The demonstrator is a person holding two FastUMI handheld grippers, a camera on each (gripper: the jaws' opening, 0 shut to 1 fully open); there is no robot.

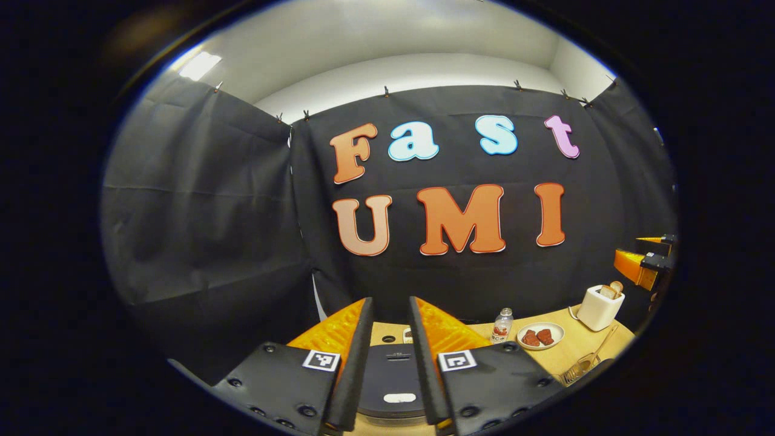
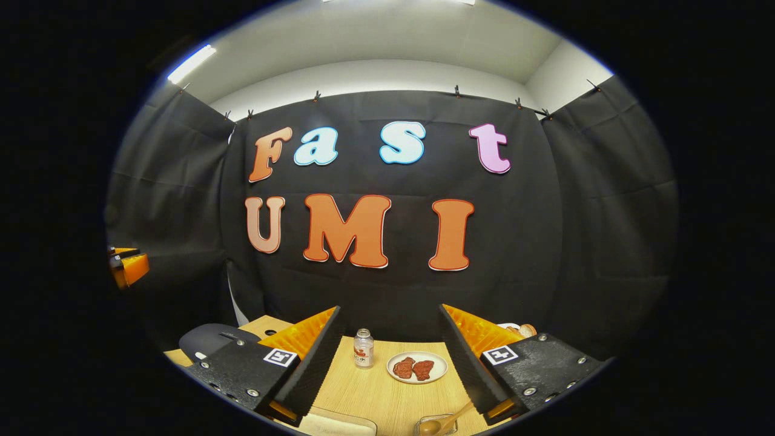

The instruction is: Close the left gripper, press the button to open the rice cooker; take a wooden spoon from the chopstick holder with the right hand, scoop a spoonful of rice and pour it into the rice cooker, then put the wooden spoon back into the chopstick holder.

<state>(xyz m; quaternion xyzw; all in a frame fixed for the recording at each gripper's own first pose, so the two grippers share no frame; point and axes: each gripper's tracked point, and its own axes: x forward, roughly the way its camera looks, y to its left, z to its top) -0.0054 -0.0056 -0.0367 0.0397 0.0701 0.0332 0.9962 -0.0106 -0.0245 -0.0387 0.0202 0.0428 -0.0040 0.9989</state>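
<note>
In the left gripper view the dark rice cooker (image 1: pixel 390 372) lies right below my left gripper (image 1: pixel 390 301), its pale button (image 1: pixel 399 398) showing between the fingers. The fingers stand a narrow gap apart and hold nothing. A wooden spoon (image 1: pixel 599 350) leans in the wire chopstick holder (image 1: pixel 574 372) at the lower right. In the right gripper view my right gripper (image 2: pixel 389 309) is wide open and empty above the table. The spoon (image 2: pixel 441 424) and the holder (image 2: pixel 431 426) sit at the bottom edge near its right finger. The rice cooker (image 2: pixel 209 339) is at the left.
On the wooden table (image 2: pixel 375 393) stand a small bottle (image 2: pixel 363 348) and a plate of red meat (image 2: pixel 418 367). A white toaster (image 1: pixel 599 306) with bread is at the back right. A pale container (image 2: pixel 339 426) lies at the near edge.
</note>
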